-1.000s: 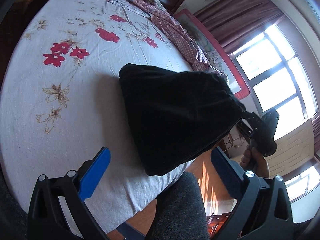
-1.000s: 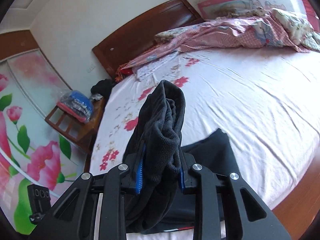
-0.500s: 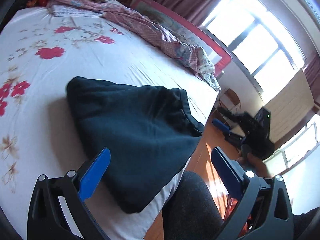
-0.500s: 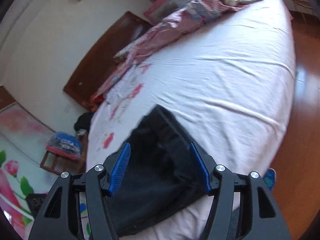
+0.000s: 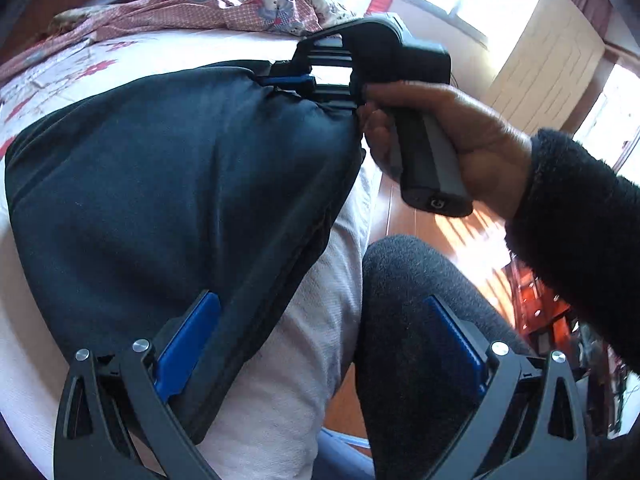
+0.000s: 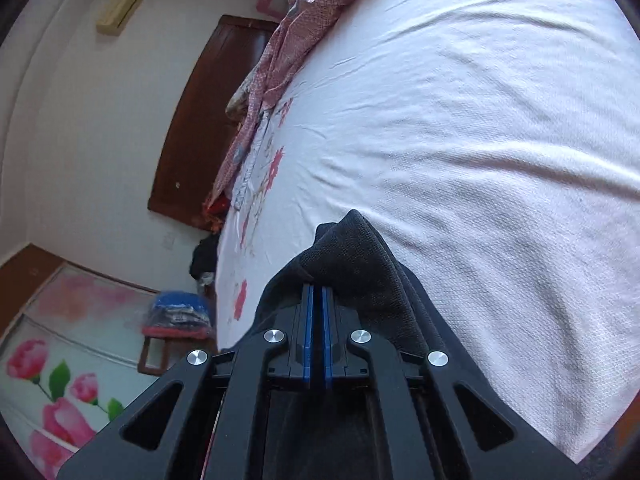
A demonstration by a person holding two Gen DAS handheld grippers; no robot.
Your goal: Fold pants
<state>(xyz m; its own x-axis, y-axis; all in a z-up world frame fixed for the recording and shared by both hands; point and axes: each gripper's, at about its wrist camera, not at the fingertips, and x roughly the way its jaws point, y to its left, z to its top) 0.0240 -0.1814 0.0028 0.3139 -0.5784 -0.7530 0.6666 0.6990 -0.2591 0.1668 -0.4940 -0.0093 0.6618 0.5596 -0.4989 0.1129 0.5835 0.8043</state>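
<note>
The pants (image 5: 180, 168) are dark navy on a white sheet (image 6: 480, 140) with red flowers; beside the sheet, the blanket (image 6: 304, 24) is pink checked.

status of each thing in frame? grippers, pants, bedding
left hand-held gripper: open, one finger against the pants' near corner.
right hand-held gripper: shut on pants' edge.
pants: folded, lying on the bed, one corner pinched.
bed sheet: spread, lightly wrinkled.
pink quilt: crumpled along the far side of the bed.
</note>
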